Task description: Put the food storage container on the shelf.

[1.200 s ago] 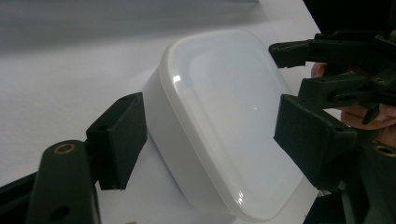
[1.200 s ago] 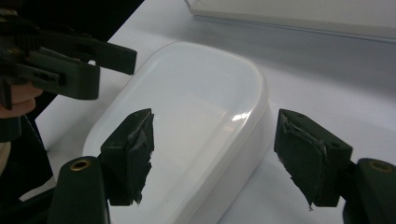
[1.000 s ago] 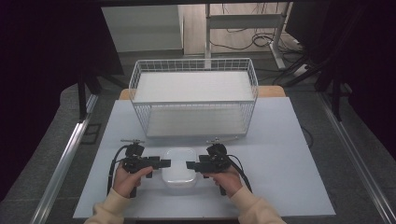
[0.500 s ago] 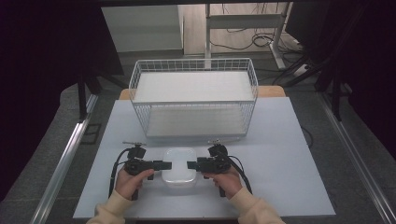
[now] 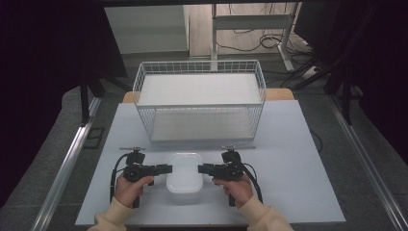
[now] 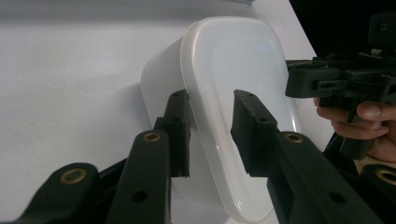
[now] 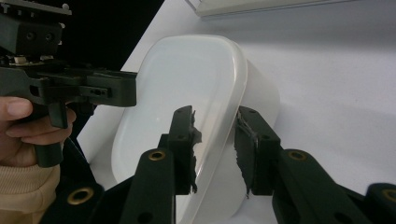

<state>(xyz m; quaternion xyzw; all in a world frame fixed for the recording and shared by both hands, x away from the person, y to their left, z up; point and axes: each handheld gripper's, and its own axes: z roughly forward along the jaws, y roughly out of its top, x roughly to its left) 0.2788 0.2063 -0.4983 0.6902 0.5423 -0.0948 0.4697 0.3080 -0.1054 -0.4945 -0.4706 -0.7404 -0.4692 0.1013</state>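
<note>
Two hands come in from the near edge of the table, each wrapped round the handle of a gripper, knuckles up and forearms in cream sleeves angled slightly inward. The left gripper lies level and points to the right; the right gripper lies level and points to the left, so the two face each other across a white lidded box that sits on the table between them, near the front edge and well apart from the wire basket standing farther back.

In the left gripper view the left gripper has its jaws astride the rim of the box; one pad lies against the wall under the lid's lip, while the other stands over the lid with a gap visible. In the right gripper view the right gripper straddles the opposite rim of the box likewise, its worn pads on either side of the lip, not clearly pressing. Both pairs of jaws have just been closing, with the box's edge between them, but neither grip looks clenched yet.
</note>
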